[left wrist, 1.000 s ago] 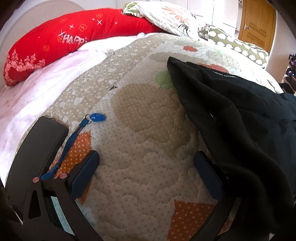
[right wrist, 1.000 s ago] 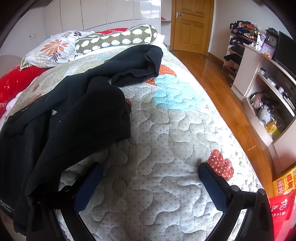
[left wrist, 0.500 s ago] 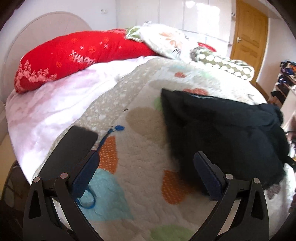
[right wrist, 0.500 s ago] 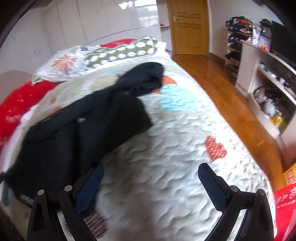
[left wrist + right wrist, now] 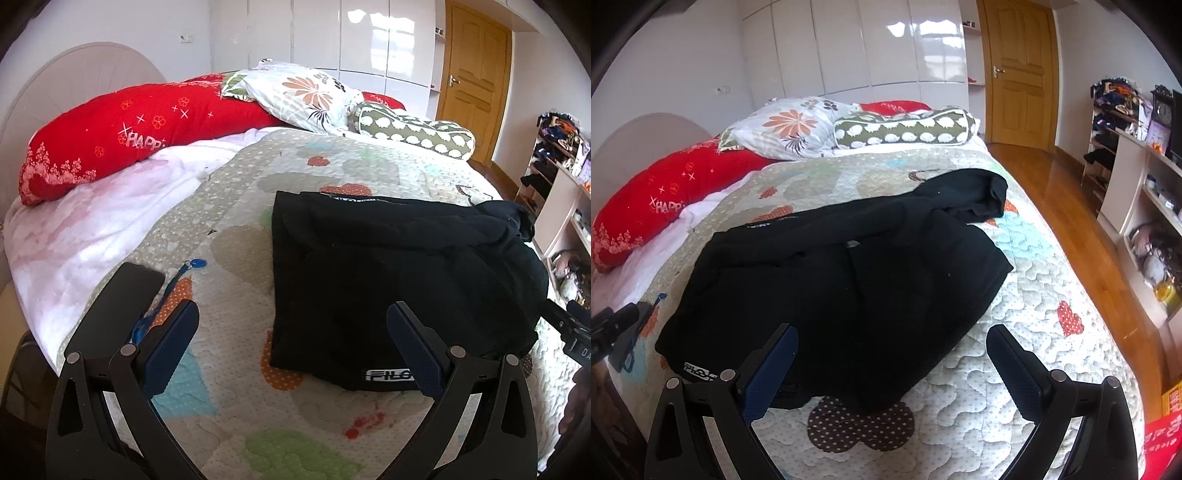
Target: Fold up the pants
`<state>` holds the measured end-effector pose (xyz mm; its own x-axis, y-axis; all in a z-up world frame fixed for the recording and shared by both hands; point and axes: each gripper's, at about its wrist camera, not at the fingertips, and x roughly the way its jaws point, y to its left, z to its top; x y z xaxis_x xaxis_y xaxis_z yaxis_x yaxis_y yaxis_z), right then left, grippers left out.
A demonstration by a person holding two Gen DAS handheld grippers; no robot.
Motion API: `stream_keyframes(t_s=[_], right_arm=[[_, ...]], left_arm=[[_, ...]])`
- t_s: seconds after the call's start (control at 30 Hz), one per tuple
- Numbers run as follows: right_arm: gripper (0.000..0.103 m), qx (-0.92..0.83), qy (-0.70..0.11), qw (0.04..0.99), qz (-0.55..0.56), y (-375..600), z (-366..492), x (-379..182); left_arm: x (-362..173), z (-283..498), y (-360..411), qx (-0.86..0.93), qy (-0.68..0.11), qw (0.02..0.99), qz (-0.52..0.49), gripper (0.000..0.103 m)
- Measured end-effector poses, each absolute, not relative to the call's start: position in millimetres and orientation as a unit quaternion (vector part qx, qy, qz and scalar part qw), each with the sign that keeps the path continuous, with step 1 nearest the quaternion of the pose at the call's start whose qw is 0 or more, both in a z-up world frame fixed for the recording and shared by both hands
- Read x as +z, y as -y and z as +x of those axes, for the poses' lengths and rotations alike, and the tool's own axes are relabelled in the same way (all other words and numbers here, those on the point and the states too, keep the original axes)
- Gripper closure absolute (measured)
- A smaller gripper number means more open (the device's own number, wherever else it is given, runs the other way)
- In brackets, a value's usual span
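the black pants [image 5: 391,280] lie in a loose heap on the quilt [image 5: 236,350], in the middle and right of the left view. in the right view the pants [image 5: 849,288] fill the middle of the frame, with one leg reaching to the upper right. a small white logo [image 5: 388,375] shows on the near edge of the cloth.

the left gripper [image 5: 291,347] is at the bottom of its view. its fingers are spread wide and hold nothing. the right pad [image 5: 413,347] sits in front of the near edge of the pants, and i cannot tell if it touches.

the right gripper [image 5: 892,371] is at the bottom of its view. its fingers are wide apart too, with nothing in them. the left pad [image 5: 772,373] is in front of the cloth, and the other one is over bare quilt.

a black phone [image 5: 122,299] and a blue strap [image 5: 166,291] with a blue tag lie on the quilt at the lower left of the left view.

a red pillow [image 5: 129,129], a flower pillow [image 5: 306,92] and a green spotted pillow [image 5: 413,133] lie at the top. a wooden door [image 5: 1019,74] is at the upper right of the right view.
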<state>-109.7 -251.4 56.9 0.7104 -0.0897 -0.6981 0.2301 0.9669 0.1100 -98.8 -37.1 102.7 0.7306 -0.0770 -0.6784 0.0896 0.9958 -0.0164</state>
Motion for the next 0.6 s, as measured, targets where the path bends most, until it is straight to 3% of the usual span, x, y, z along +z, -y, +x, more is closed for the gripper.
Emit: stream_keyframes(t_s=[0.6], right_arm=[[0.001, -0.088, -0.367, 0.922, 0.091, 260.5, -119.9, 55.8]], left_arm=[[95.9, -100.3, 49.7, -0.065, -0.368, 0.927, 0.004, 0.001]])
